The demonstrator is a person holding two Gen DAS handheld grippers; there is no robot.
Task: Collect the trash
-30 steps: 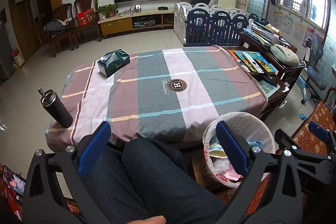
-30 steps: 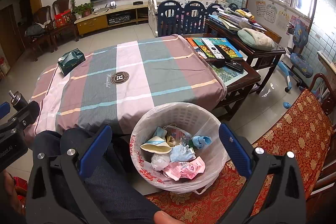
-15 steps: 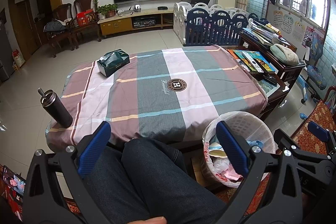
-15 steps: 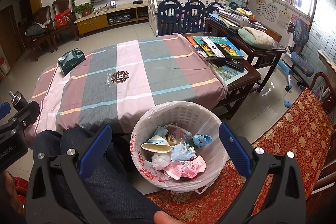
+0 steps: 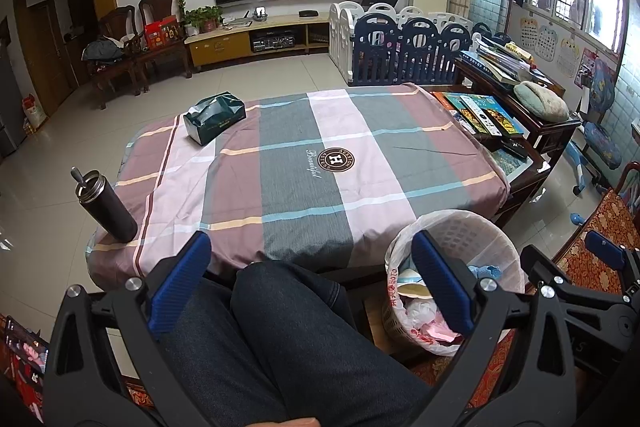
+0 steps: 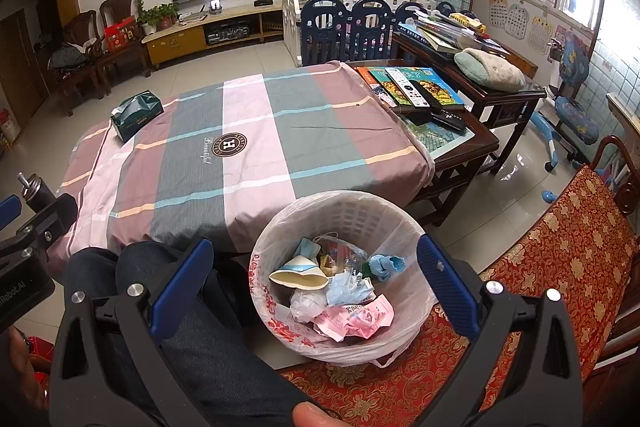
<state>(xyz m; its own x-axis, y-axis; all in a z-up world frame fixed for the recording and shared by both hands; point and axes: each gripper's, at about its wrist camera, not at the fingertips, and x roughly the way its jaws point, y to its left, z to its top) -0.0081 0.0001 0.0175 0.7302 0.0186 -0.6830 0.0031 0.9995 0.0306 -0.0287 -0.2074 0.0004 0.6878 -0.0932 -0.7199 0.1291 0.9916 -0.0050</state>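
Note:
A white lattice waste basket (image 6: 362, 205) lined with a clear bag stands on the floor by the table's near right corner; it shows in the left wrist view as the basket (image 5: 472, 231). Inside lie a paper cup (image 6: 298, 277), a blue mask, crumpled wrappers and pink paper (image 6: 352, 319). My right gripper (image 6: 314, 289) hangs open above the basket with nothing between its blue pads. My left gripper (image 5: 312, 281) is open and empty over the person's dark-trousered knees (image 5: 280, 311), left of the basket.
The table carries a striped cloth (image 5: 304, 163), a green tissue box (image 5: 214, 117) at its far left and a black bottle (image 5: 106, 207) at its near left corner. Books and remotes (image 6: 416, 91) lie on the wooden side table. A red patterned seat (image 6: 560, 247) is to the right.

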